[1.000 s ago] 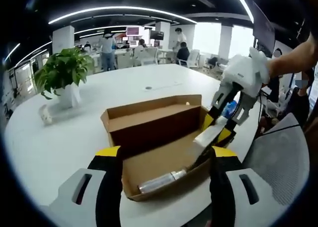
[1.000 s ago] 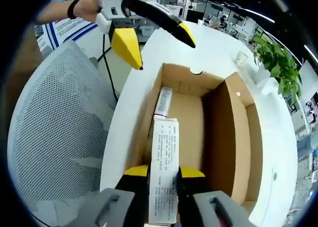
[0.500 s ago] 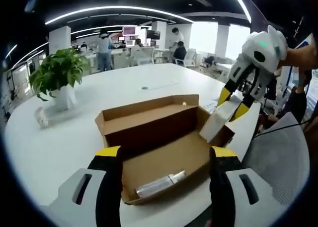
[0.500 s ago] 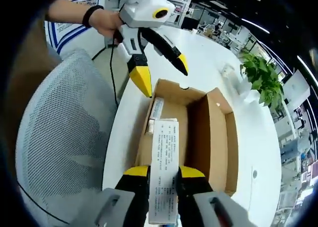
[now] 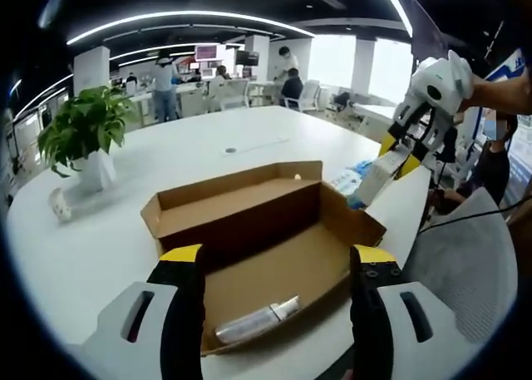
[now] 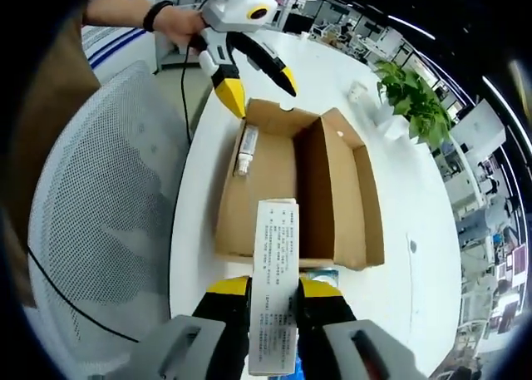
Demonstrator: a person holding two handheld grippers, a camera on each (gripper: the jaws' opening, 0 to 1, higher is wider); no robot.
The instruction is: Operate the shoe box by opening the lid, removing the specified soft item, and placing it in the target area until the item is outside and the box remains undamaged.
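Change: my right gripper [image 6: 273, 293] has lifted the carton [image 6: 276, 272] clear of the box [image 6: 274, 189]; it now hangs above the box's near end.
Right jaws: pinching the carton.
Left gripper [image 5: 274, 268]: jaws spread, holding nothing, at the box's other end.
Box: open on the table [image 5: 125, 230]; tube [image 5: 253, 319] left inside.
Meaning: I judge only set-down remains.

White carton [image 6: 276, 272] now clear of shoe box [image 6: 274, 189].
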